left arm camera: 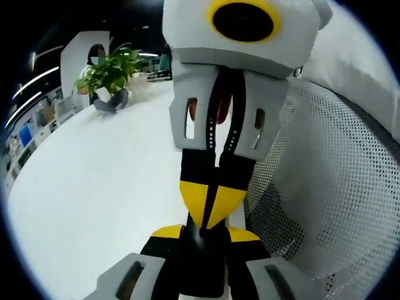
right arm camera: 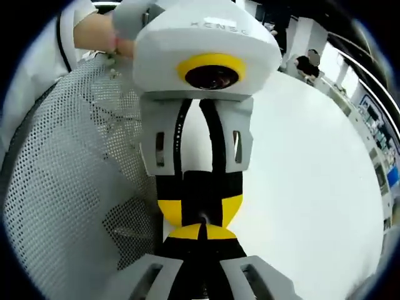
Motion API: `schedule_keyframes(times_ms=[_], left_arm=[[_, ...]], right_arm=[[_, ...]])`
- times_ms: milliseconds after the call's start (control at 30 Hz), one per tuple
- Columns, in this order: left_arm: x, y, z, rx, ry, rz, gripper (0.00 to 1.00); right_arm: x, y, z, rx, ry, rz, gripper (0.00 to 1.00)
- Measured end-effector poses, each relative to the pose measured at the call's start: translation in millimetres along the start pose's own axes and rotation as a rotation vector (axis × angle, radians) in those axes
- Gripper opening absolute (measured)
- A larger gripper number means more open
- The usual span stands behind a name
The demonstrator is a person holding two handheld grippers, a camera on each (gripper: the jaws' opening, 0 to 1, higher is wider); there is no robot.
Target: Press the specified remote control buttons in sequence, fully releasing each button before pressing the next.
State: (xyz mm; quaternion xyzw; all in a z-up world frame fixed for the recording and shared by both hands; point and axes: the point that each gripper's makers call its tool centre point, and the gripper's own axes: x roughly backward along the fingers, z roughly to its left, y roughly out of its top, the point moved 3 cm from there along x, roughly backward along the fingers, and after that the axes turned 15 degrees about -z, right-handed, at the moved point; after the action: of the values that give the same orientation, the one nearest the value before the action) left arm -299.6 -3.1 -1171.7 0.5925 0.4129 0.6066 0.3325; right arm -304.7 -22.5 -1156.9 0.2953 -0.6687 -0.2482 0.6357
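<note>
I stood by the white table [left arm camera: 94, 187] and watched the person hold the two tools nose to nose above it, tips touching. In the left gripper view the right gripper [left arm camera: 209, 201] came down from the top. Its two yellow-tipped black fingers [left arm camera: 195, 197] were pressed flat together along a thin seam and held nothing. The left gripper [left arm camera: 205, 236] rose from below to meet it. Its yellow pads [left arm camera: 167, 232] showed on either side of a dark middle, and I could not tell whether its jaws were together or slightly parted around the other's point. In the right gripper view a hand [right arm camera: 100, 34] gripped the white body of the left tool from behind. A white perforated mesh chair back [left arm camera: 331, 175] curved just beside the meeting tips, and part of it lay in shadow under them. A leafy green plant [left arm camera: 109, 72] in a dark pot stood at the far end of the table, well apart from the tools. Beyond that were shelves and strip lights. Another person [right arm camera: 307, 64] sat far across the room. Where the remote control lay, I could not tell from where the tools pointed.
</note>
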Motion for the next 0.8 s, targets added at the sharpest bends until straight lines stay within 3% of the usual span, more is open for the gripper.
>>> schedule_keyframes(times_ms=[133,433,800], left_arm=[[-0.6,-0.3,0.5,0.000,-0.001,-0.001,0.24],[-1.2,-1.3,1.0,-0.006,0.001,0.001,0.24],[-2.5,0.0,0.8,-0.019,-0.006,0.038,0.24]], right_arm=[[-2.8,3.0,-0.3,0.001,0.007,-0.009,0.00],[-6.7,3.7,-2.4,0.090,0.023,0.014,0.00],[-5.4,2.9,-4.1,-0.007,-0.009,-0.023,0.00]])
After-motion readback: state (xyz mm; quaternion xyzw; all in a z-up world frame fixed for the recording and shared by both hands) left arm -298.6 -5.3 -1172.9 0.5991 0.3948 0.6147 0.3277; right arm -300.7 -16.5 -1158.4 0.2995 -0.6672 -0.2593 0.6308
